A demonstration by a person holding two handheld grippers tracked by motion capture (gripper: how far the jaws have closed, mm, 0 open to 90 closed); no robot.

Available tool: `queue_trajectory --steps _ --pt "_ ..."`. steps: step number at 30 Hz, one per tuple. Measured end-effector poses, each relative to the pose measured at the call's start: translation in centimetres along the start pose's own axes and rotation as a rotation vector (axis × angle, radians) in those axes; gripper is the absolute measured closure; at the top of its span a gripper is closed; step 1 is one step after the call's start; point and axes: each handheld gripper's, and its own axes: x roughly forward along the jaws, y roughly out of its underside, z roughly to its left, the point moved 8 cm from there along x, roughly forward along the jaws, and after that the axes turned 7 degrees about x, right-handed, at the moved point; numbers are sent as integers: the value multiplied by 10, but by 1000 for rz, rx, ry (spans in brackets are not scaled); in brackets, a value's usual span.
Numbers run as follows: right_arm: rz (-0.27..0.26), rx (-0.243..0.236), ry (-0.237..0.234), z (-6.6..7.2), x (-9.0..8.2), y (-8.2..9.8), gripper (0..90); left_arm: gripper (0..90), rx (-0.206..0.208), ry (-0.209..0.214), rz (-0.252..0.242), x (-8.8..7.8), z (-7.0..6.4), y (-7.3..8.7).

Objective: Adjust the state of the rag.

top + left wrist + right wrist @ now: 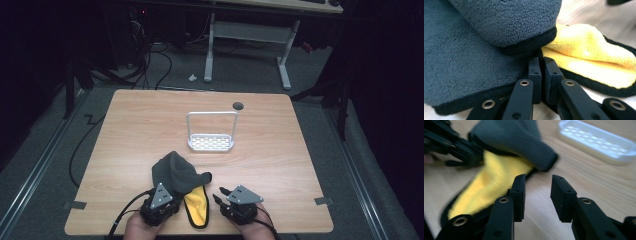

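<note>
L gripper jaws seemingly pinching cloth edge

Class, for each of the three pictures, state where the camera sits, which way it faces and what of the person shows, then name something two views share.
High view: above the table's near side, looking forward and down; both hands, left gripper and right gripper.
Left gripper view: along nearly shut jaws pinching the grey-and-yellow cloth.
Right gripper view: along open jaws toward the cloth and white rack.
Shared: the cloth, in all three.
</note>
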Motion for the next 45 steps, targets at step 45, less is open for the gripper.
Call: queue_trajectory --steps 45 --pt "153 44 133 -67 -12 38 854 846 -248 -155 -201 -75 96 9"
